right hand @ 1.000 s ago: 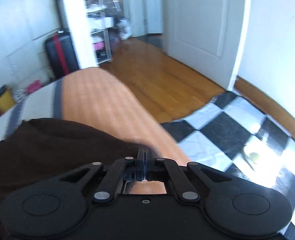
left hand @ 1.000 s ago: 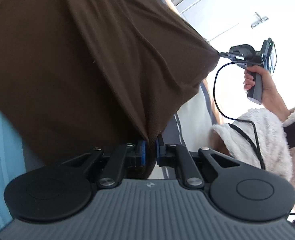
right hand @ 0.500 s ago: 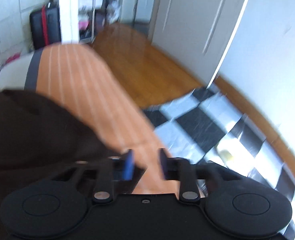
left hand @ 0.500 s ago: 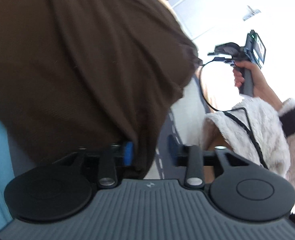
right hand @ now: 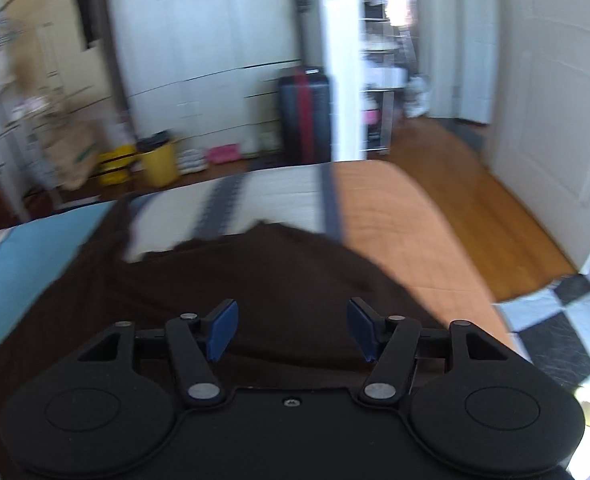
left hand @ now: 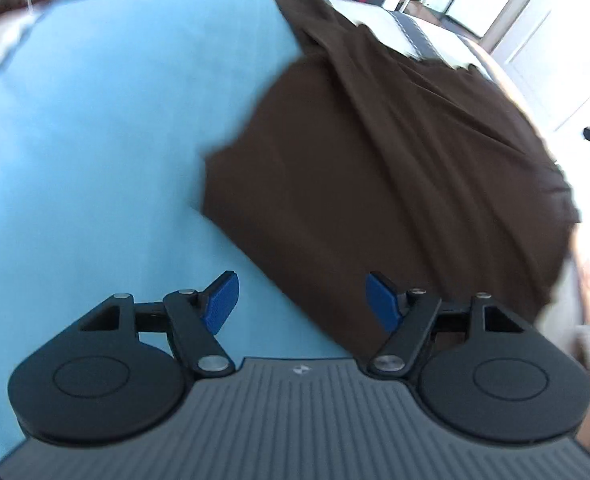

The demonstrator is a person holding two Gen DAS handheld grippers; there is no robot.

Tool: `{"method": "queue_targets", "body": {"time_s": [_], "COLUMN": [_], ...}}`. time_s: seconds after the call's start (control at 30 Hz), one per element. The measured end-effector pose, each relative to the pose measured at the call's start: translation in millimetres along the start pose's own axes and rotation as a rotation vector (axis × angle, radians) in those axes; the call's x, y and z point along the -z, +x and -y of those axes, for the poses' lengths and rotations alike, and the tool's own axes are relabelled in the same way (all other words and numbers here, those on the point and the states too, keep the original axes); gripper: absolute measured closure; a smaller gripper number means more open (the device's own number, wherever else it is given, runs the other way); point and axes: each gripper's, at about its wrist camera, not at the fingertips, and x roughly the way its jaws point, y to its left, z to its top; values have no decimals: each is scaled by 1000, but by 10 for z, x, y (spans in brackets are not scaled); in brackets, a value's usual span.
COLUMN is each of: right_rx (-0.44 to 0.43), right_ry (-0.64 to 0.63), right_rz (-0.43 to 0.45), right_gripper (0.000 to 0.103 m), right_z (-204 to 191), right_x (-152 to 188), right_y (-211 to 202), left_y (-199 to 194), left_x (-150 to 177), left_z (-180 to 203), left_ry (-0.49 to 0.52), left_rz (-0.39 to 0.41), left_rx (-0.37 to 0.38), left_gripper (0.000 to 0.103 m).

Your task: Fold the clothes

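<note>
Over the bed point(left hand: 95, 128), your left gripper point(left hand: 302, 303) tilts steeply down, its jaws wide apart after just opening, with nothing pinched between the blue pads point(left hand: 219, 302). Beneath and beyond them the brown garment point(left hand: 383, 168) lies spread on the blue sheet, one edge running slantwise from the far middle to the near right, long creases across its cloth. The gripper's left pad hangs over bare sheet, the right pad over brown cloth; whether either touches the fabric you cannot tell through the blur.

Your right gripper point(right hand: 293, 330) points at a shallower angle, its jaws likewise just opened and standing apart, empty, above the garment's point(right hand: 255, 280) near part.

Only the left view shows the garment's full spread and how much blue sheet lies to its left, plus a dark sliver of your other tool at the far right edge. Only the right view shows the bed's far end, with cream, grey-striped and orange covers point(right hand: 395, 216), and the room past it: a yellow bin point(right hand: 159, 162), a black suitcase point(right hand: 305, 114), wood floor point(right hand: 495, 208), a white door point(right hand: 555, 120) and checkered tiles point(right hand: 567, 320).
</note>
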Motion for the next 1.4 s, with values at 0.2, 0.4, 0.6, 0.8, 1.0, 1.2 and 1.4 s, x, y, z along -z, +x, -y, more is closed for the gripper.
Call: {"method": "queue_targets", "body": {"time_s": [0.2,0.4,0.6,0.8,1.0,1.2,1.4], "right_rx": [-288,-563,-673,-469,-321,-285,-392], "right_ry": [-41,-370,-429,-346,-41,-27,-71], "right_rz": [-53,-112,-266,-290,-339,-319,-248], "right_gripper": [24,24,25,94,94,86,73], "right_z": [-700,-1806,-2543,-2434,-1837,-1758,-1710], "right_x": [196,595,905,929,686,663,614], "right_y": [-1,-175,288,682,894,821,574], "left_y": [502,624,739,764,794,855,758], "left_x": [-172,-471,-655,-510,-563,-541,-442], "left_z": [-307,-394,-139,-310,-449,-291,-218], "left_ry": [-216,-220,-219,-228,-291,-197,-143], "left_rz": [58,66,123,195,209,163,181], "left_rx": [113,358,573,514,524,503,555], "left_gripper": [28,97,93,71,58,58,56]}}
